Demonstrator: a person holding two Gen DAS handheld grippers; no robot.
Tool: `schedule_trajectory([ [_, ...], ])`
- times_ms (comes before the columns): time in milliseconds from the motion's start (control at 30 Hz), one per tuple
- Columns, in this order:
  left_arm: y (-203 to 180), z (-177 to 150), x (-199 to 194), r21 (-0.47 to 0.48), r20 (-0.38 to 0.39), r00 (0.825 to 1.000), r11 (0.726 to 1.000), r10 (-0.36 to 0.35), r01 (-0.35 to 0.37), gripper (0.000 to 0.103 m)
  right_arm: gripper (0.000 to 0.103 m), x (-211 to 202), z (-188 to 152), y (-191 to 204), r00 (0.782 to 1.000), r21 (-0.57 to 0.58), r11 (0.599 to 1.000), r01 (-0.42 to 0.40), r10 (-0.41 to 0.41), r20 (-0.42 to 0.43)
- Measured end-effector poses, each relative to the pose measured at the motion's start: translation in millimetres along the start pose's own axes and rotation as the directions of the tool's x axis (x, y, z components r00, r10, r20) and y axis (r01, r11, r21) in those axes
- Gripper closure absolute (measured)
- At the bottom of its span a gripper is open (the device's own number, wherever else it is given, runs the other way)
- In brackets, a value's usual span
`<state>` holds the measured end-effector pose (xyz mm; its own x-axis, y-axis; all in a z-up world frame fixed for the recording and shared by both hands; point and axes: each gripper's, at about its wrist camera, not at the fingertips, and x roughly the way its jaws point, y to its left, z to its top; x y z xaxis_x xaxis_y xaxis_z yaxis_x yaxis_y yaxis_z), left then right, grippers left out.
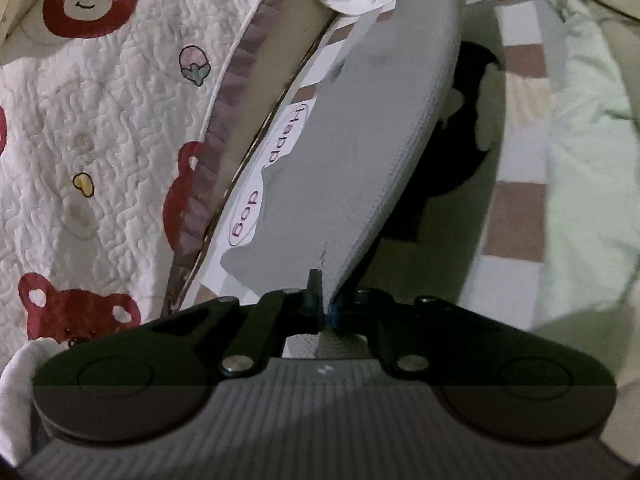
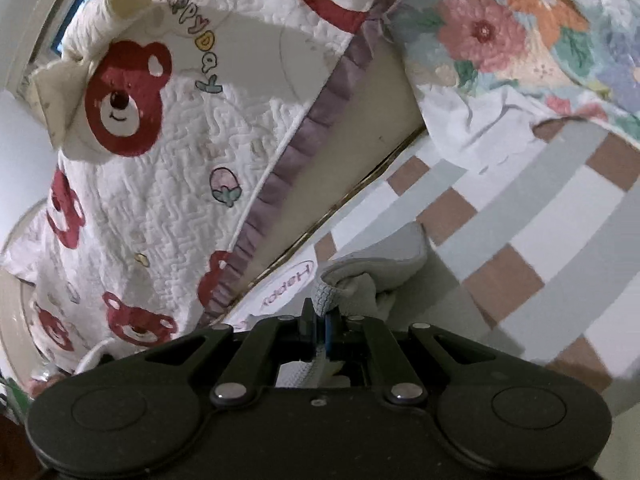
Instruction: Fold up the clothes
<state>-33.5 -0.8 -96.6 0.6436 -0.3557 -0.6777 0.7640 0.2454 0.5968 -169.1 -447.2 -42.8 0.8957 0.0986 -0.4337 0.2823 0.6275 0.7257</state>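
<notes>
Left claw (image 1: 326, 304) is clamped on the near edge of a grey garment (image 1: 360, 152), its two black fingers pressed together with the ribbed cloth pinched between them. From that pinch the garment stretches away as one long band, its long axis running from 6 o'clock up toward 12 and leaning slightly to 1 o'clock, with a stitched hem down its right edge. It hangs lifted over a checked sheet (image 1: 516, 216) of brown, grey and white squares; a dark shadow lies under it toward 2 o'clock.

Right claw (image 2: 320, 322) is likewise closed on the garment (image 2: 380, 268), gripping a ribbed grey edge that bunches just ahead of the fingertips. In this view only a short crumpled fold shows, spreading from the pinch toward 1 o'clock, so its long axis cannot be told here. It sits low over the sheet (image 2: 560, 216).

Writing: white ovals printed on the sheet read "Happ" (image 1: 290, 136) in red, upside down, at 11 o'clock of the left claw, and another below it is only partly legible. The right view shows the oval "Happy" (image 2: 288, 286), also inverted, at 10 o'clock of the claw. A bear quilt (image 2: 160, 184) with a purple ruffle carries "HAPPY DAY" (image 2: 188, 28) in coloured letters at 11 o'clock. A floral quilt (image 2: 520, 28) lies at 1 o'clock.
</notes>
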Motion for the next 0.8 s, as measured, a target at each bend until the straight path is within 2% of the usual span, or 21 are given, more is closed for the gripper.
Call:
schedule_trajectory([
  [133, 9.5, -1.8, -22.1, -0.115, -0.024, 0.997, 0.991, -0.078, 0.075, 0.100, 0.097, -18.6, -14.8, -11.6, 1.000, 0.045, 0.999, -0.003, 0.002, 0.018],
  [233, 8.9, -1.8, -27.2, -0.153, -0.060, 0.988, 0.979, -0.143, 0.132, 0.100, 0.097, -18.9, -22.2, -22.3, 1.000, 0.090, 0.996, 0.001, -0.003, 0.022],
  [400, 12.1, -3.3, -7.4, -0.199, -0.064, 0.991, 0.974, -0.120, 0.105, 0.099, 0.097, -9.8, -31.3, -41.7, 1.000, 0.173, 0.985, 0.012, -0.016, 0.022],
  [567, 32.1, 0.3, 11.2, -0.279, -0.047, 0.997, 0.959, -0.062, 0.046, 0.099, 0.097, 19.1, -6.6, -53.3, 1.000, 0.268, 0.963, -0.012, 0.006, 0.024],
  [633, 45.2, 1.3, 21.8, -0.330, -0.045, 0.998, 0.943, -0.045, 0.028, 0.099, 0.097, 32.4, 5.5, -52.3, 1.000, 0.295, 0.955, -0.026, 0.020, 0.021],
  [700, 59.6, 2.2, 33.2, -0.388, -0.042, 0.999, 0.922, -0.033, 0.014, 0.099, 0.097, 49.0, 19.3, -47.2, 1.000, 0.267, 0.963, -0.021, 0.019, 0.009],
  [800, 79.2, 0.8, 45.1, -0.498, -0.043, 0.998, 0.867, -0.035, 0.009, 0.099, 0.097, 71.5, 33.9, -41.8, 1.000, 0.204, 0.979, 0.026, -0.023, -0.016],
])
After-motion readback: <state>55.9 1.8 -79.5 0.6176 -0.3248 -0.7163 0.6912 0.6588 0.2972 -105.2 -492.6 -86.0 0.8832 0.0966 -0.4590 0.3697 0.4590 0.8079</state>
